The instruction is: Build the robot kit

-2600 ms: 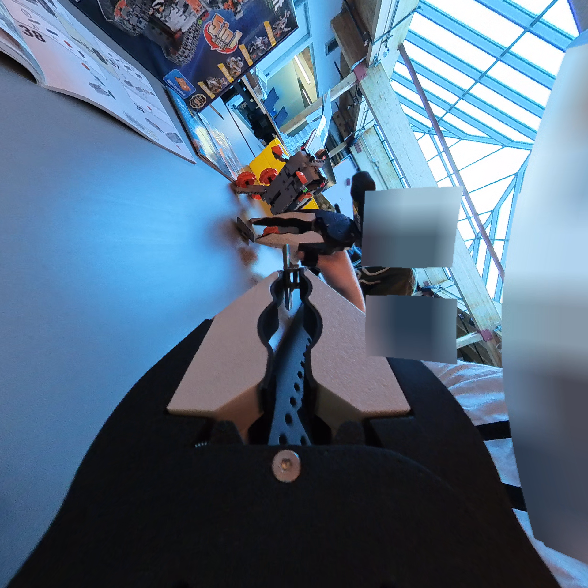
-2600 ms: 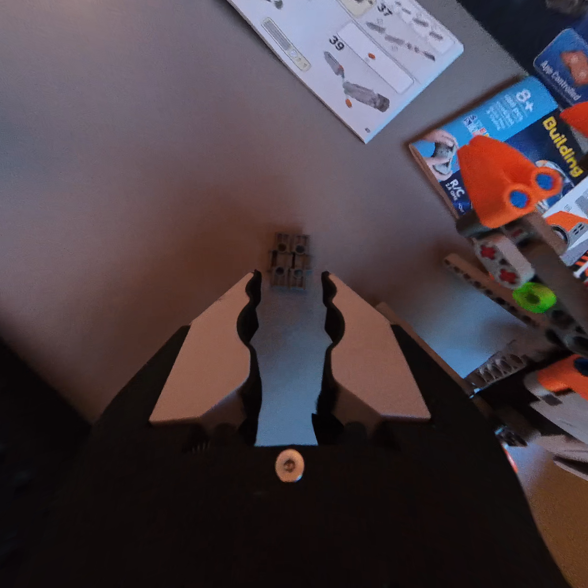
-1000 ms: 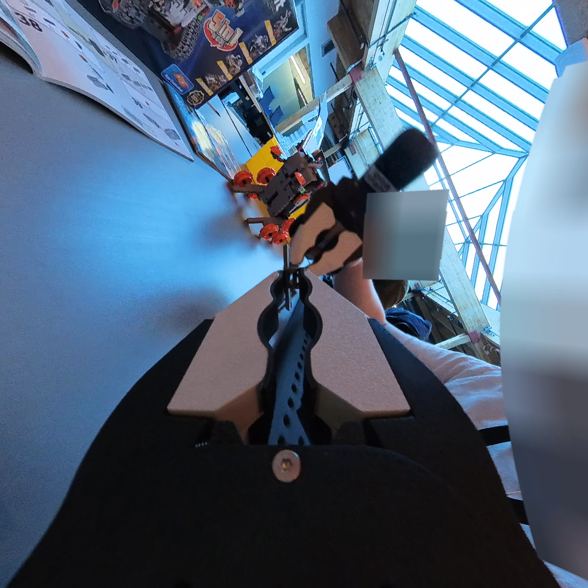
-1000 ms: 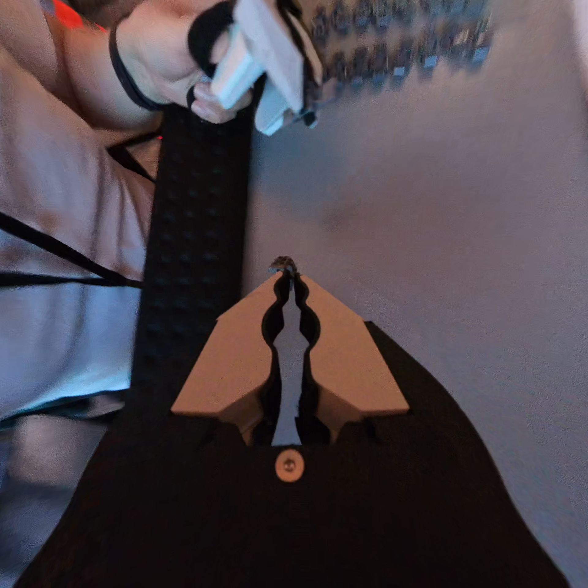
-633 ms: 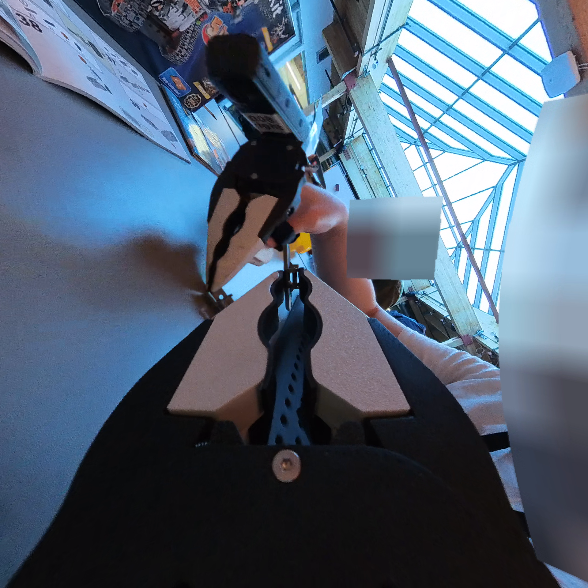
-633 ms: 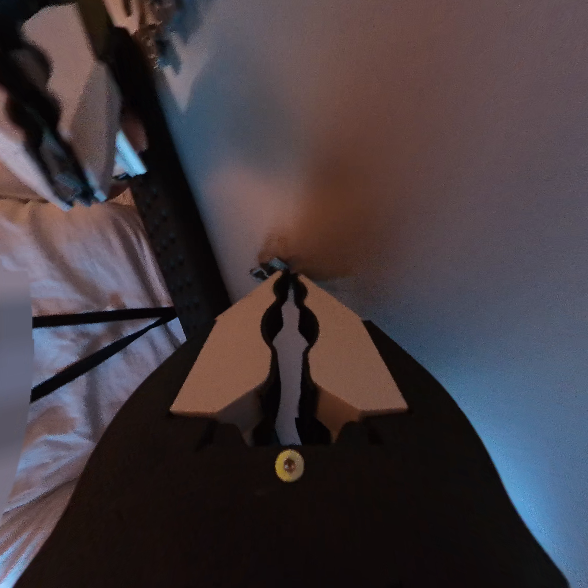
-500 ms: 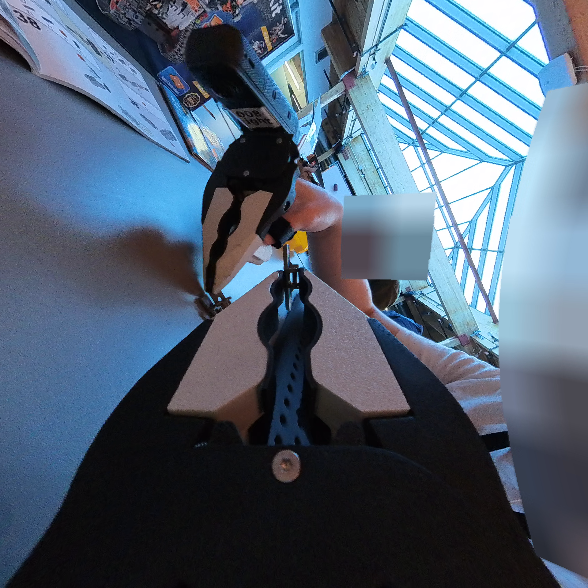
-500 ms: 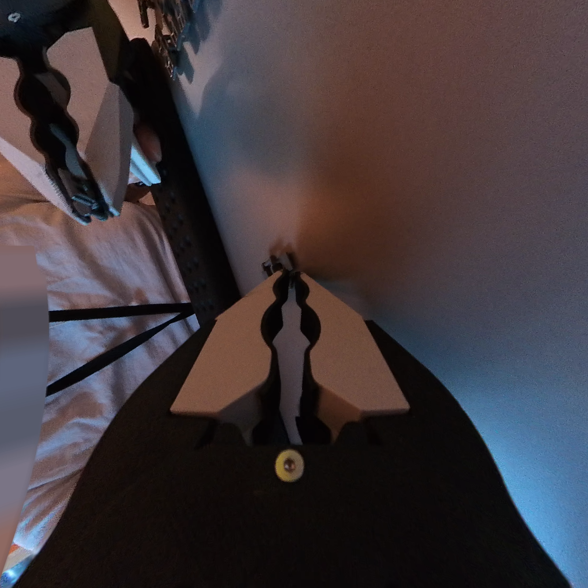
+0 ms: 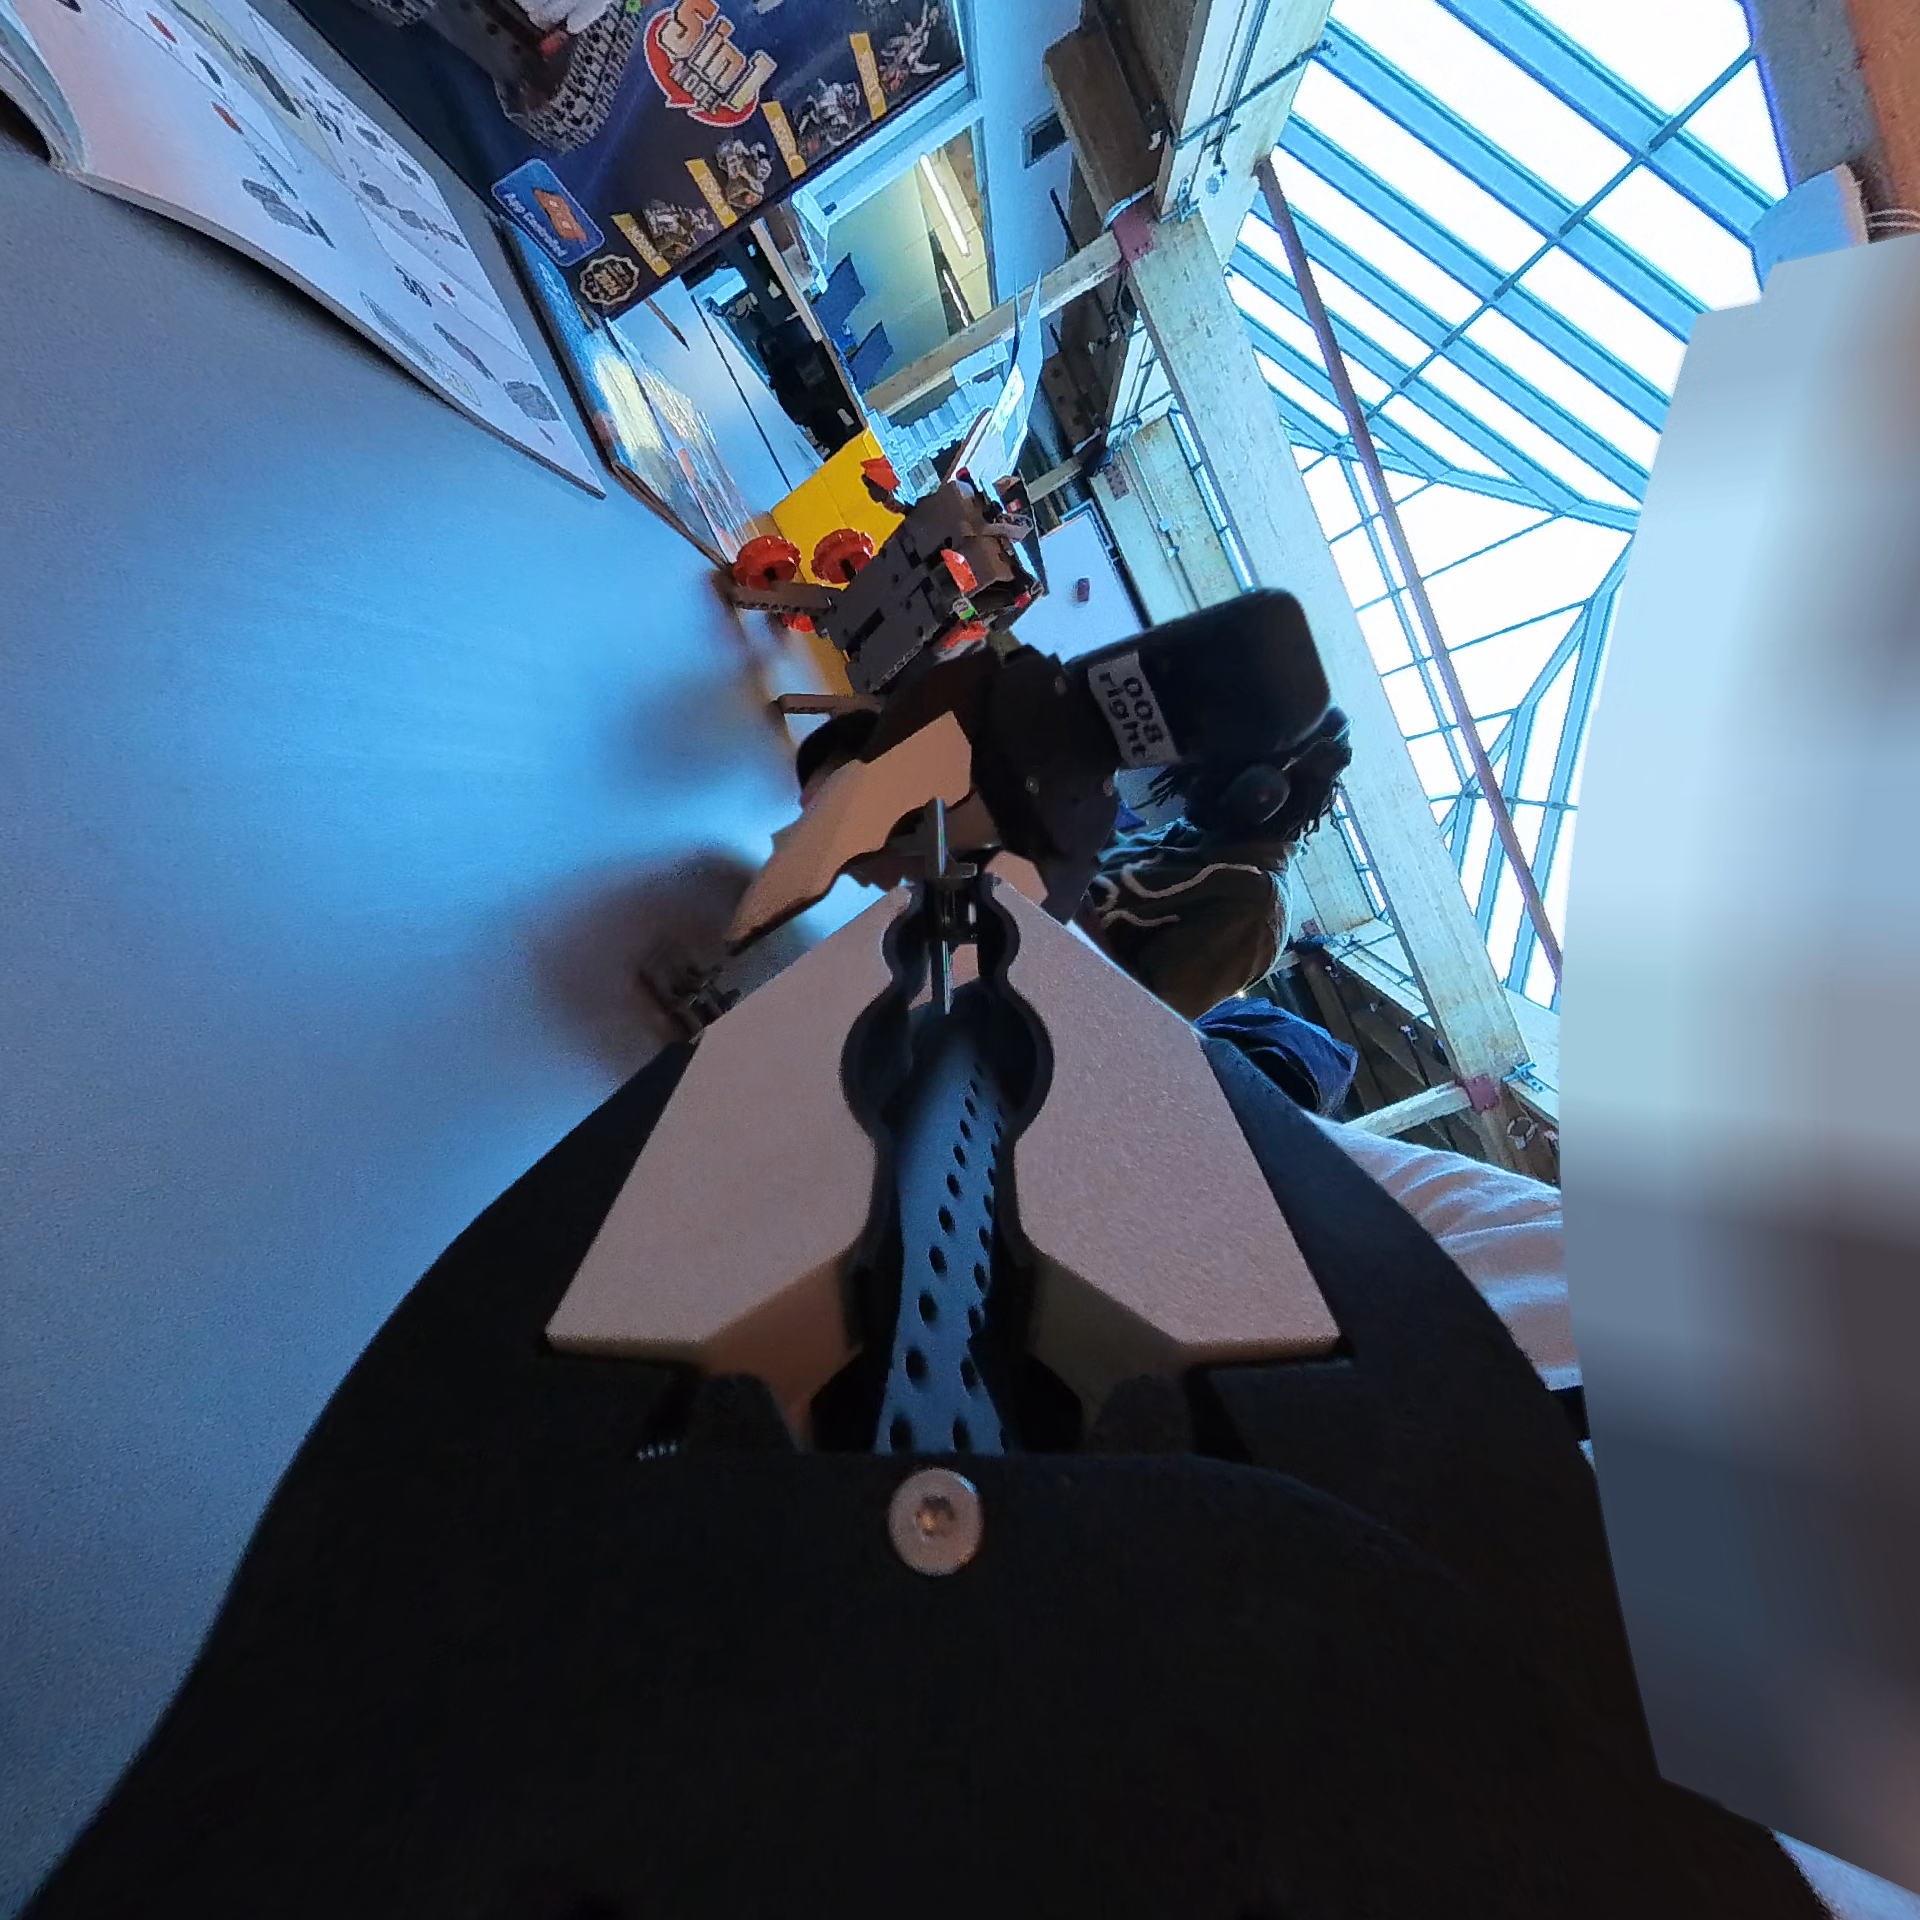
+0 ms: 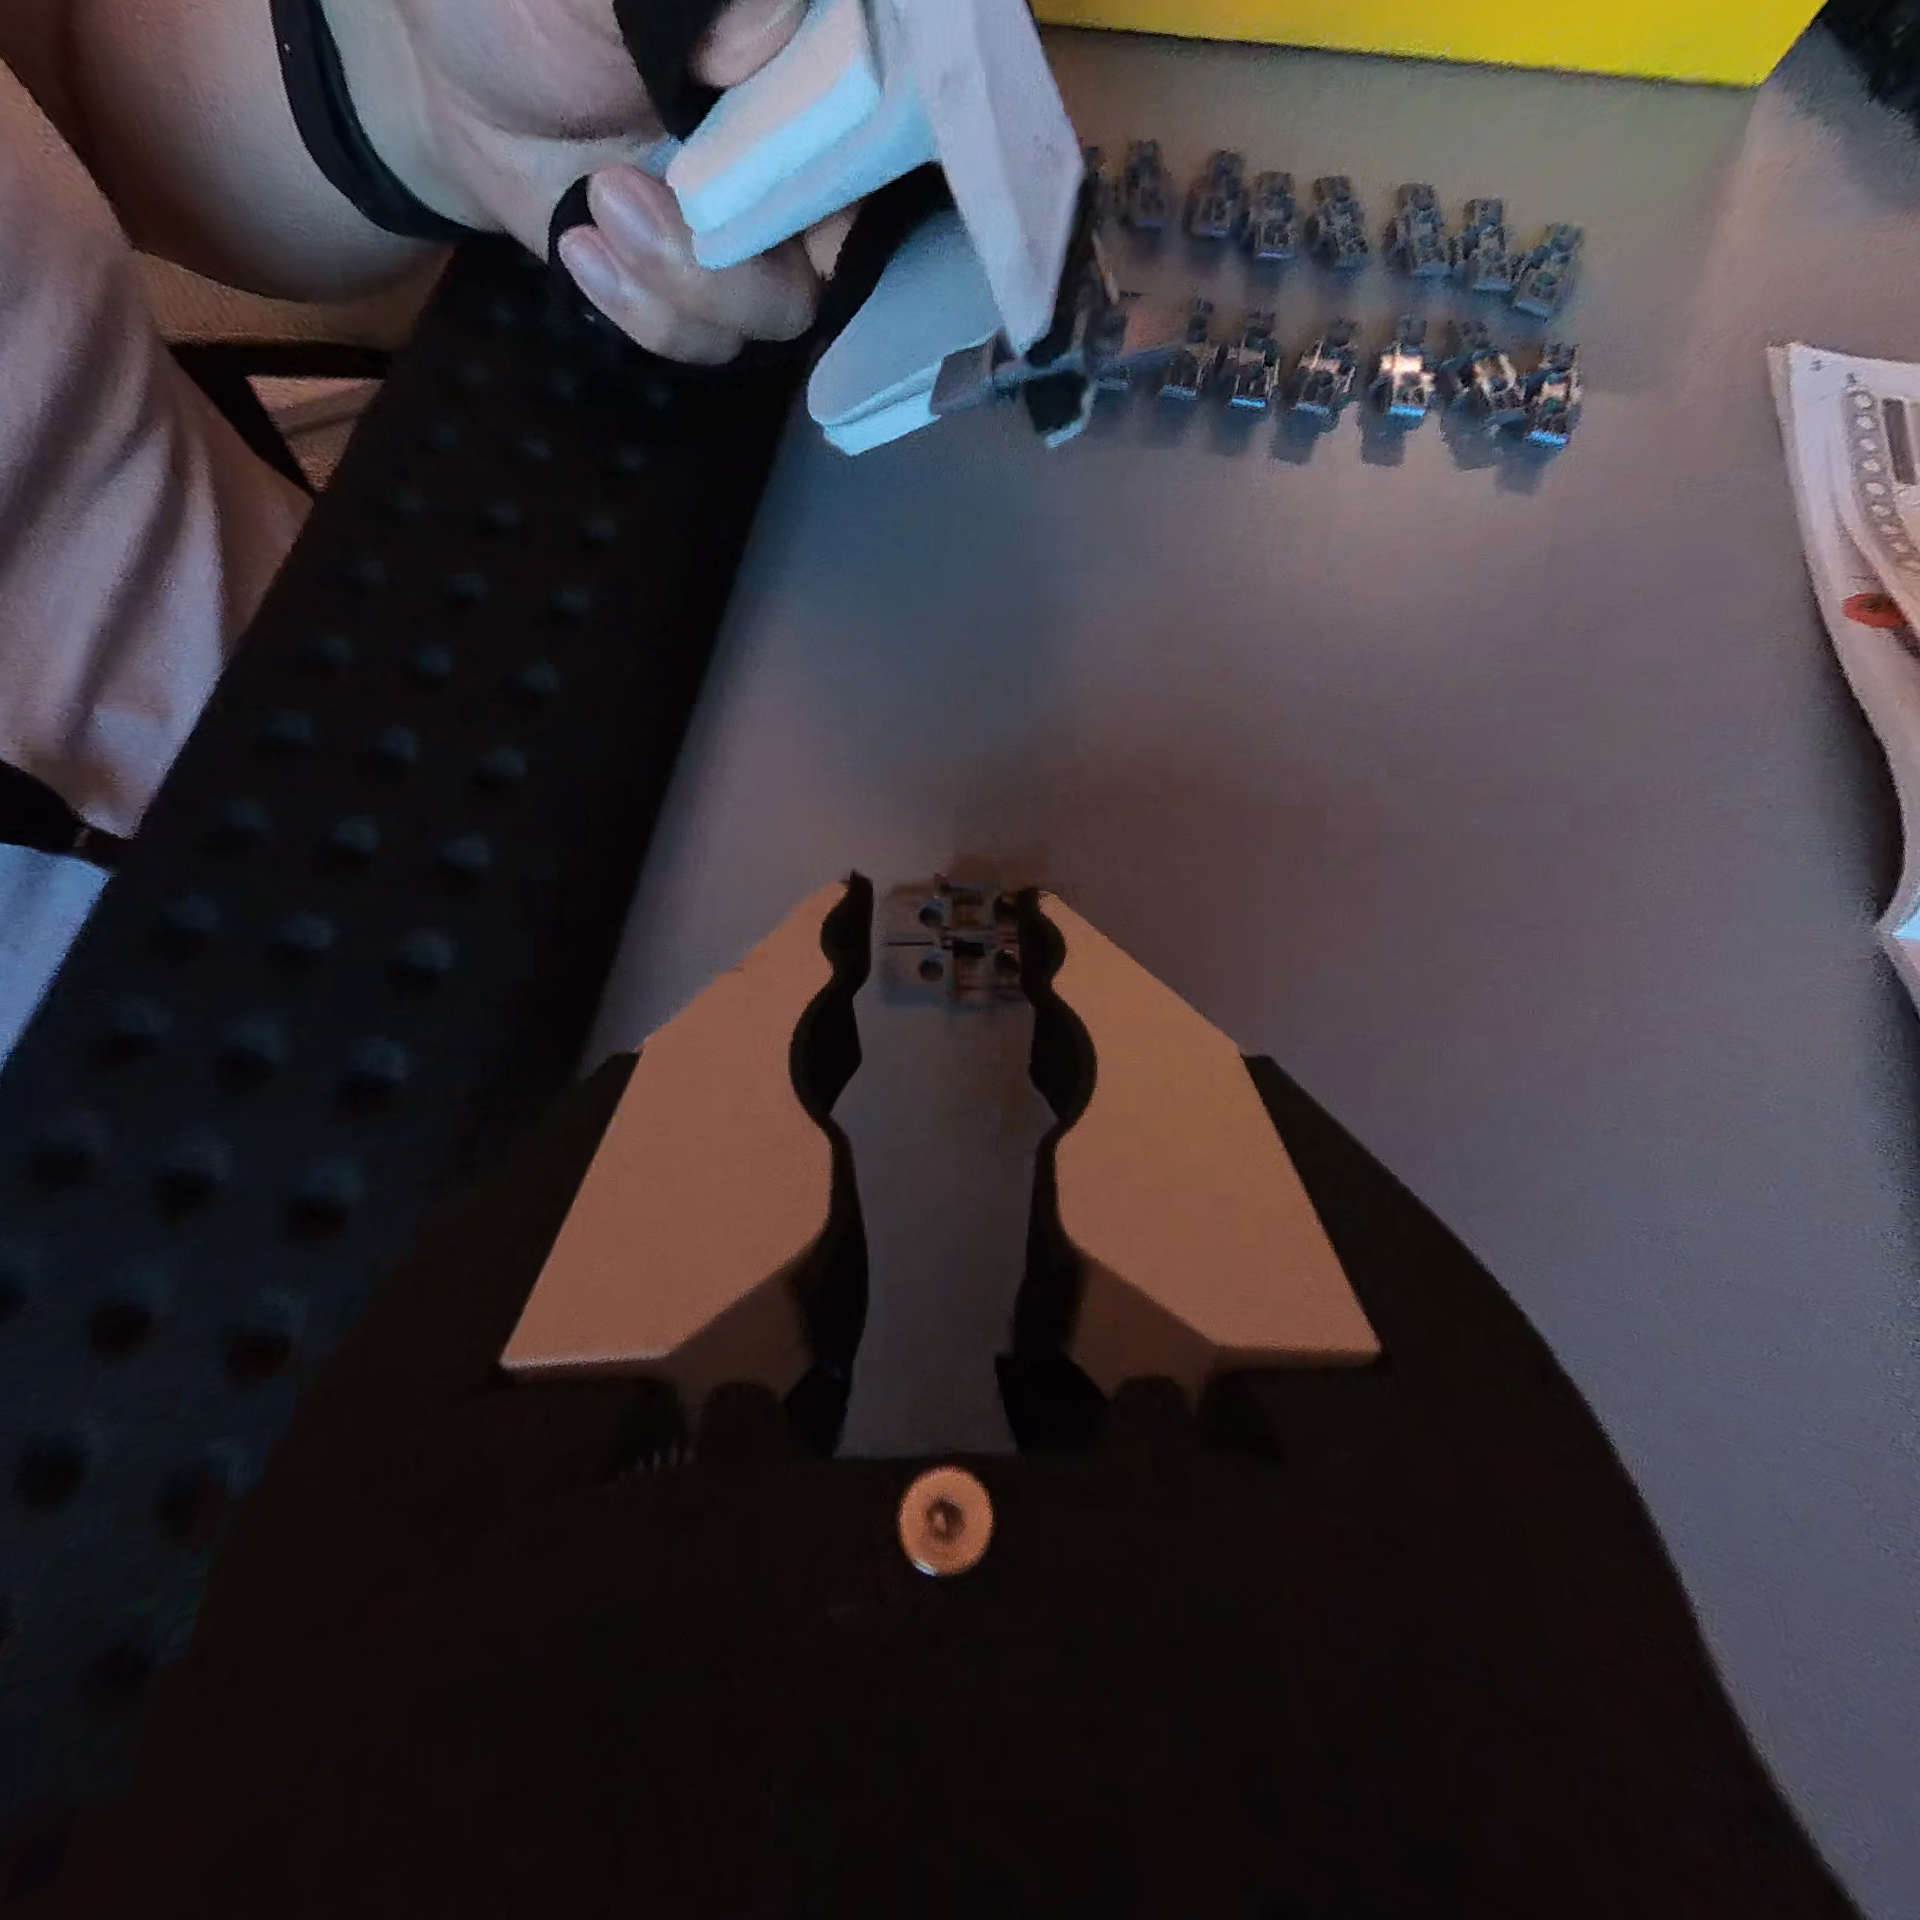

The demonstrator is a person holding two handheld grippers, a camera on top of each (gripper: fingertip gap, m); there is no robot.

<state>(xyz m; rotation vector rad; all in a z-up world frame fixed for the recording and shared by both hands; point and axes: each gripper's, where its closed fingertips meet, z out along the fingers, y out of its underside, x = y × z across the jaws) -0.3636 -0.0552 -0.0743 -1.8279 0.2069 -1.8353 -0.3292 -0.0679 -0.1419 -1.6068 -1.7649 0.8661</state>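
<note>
My right gripper (image 10: 945, 904) is open and low over the grey table (image 10: 1351, 831). A small grey block piece (image 10: 956, 956) lies flat on the table between its fingertips. My left gripper (image 9: 940, 899) is shut on a small thin dark piece (image 9: 940, 842), held above the table edge. In the right wrist view the left gripper (image 10: 1039, 343) shows at the top left, its piece beside two rows of small grey links (image 10: 1351, 291). In the left wrist view the right gripper (image 9: 753, 925) shows just ahead, with the grey block piece (image 9: 691, 987) at its tips.
A black perforated strip (image 10: 364, 779) runs along the table edge at the left. A yellow box (image 10: 1351, 31) stands at the back, an open booklet (image 10: 1860, 520) lies at the right. A grey-and-orange brick model (image 9: 914, 613), a blue toy box (image 9: 675, 125) and a person behind (image 9: 1226, 831) show farther off. The grippers' ends are close to 8 cm from one another.
My right gripper has swung down toward the table and opened; the grey piece it pinched edge-on now lies flat between its fingers. My left gripper stays shut on its piece.
</note>
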